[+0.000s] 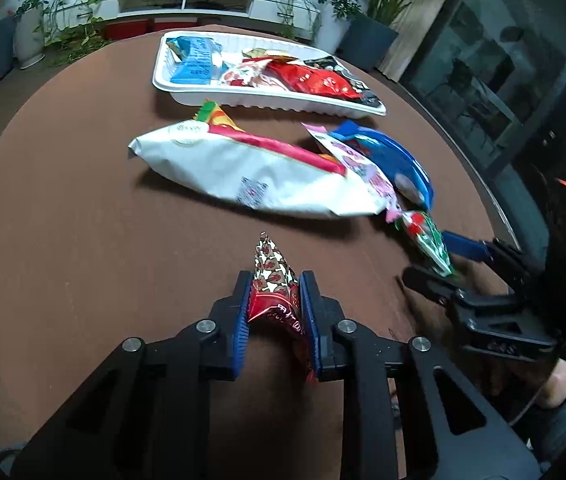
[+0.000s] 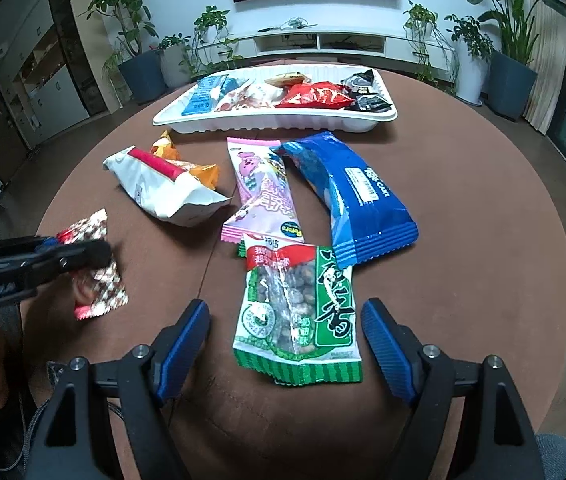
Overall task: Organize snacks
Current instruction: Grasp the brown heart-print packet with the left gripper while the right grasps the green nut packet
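Potted plants and a white media shelf ring the room behind a round brown counter [image 2: 483, 208], where a white tray [image 2: 275, 124] sits toward the top centre of the right wrist view, already holding several packets. Loose snacks lie below it: a white bag [image 2: 163, 192], a pink packet [image 2: 263, 196], a blue packet [image 2: 359, 192] and a green nut packet [image 2: 303, 320].

At the lower centre of the left wrist view, the left tongs [image 1: 275, 316] are pinched narrow on a red patterned packet [image 1: 273, 280], gripping only its crumpled middle, so the slick foil could slide out on the way to the tray.

The right tongs [image 2: 287, 344] stand wide, straddling the green nut packet without touching it. Closing there may catch the pink packet, whose lower edge appears to overlap the nut packet's top, and drag it along. Each wrist view also shows the other tongs at its edge; crossing paths risks a knock.
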`<state>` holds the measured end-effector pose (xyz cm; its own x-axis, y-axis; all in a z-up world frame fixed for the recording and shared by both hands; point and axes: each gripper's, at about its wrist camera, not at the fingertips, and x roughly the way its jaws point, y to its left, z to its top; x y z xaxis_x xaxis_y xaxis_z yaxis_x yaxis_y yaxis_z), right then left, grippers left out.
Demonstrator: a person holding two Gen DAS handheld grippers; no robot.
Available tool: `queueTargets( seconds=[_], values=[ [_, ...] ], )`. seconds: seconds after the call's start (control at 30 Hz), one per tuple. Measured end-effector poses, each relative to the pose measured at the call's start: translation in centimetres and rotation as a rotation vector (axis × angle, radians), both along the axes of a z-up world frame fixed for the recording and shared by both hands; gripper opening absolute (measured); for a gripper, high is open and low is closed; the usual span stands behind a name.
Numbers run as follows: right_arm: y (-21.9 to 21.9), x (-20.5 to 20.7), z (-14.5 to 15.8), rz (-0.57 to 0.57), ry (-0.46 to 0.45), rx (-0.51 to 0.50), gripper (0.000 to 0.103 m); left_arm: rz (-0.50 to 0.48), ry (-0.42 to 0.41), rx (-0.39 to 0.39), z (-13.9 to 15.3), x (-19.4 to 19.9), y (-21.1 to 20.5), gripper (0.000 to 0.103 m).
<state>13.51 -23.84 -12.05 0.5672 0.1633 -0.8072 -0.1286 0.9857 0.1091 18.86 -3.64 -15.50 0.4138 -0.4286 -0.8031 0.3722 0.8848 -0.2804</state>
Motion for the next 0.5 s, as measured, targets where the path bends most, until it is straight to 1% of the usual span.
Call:
queueTargets(
  seconds=[0.13,0.37,0.5],
  values=[
    [0.2,0.1,0.0,0.008,-0.005,-0.011,0.078,-0.02,0.0,-0.003,0.3,-0.6,-0.6,0.02],
    [-0.7,1.0,0.3,-0.014,0.019,0.03,0.071,-0.068,0.002,0.015,0.5,-1.1,-1.8,0.02],
    [-0.7,1.3,0.3,-0.016,0.027,0.001,0.066,-0.077,0.0,0.025,0.5,-1.2,-2.1,0.02]
  ],
)
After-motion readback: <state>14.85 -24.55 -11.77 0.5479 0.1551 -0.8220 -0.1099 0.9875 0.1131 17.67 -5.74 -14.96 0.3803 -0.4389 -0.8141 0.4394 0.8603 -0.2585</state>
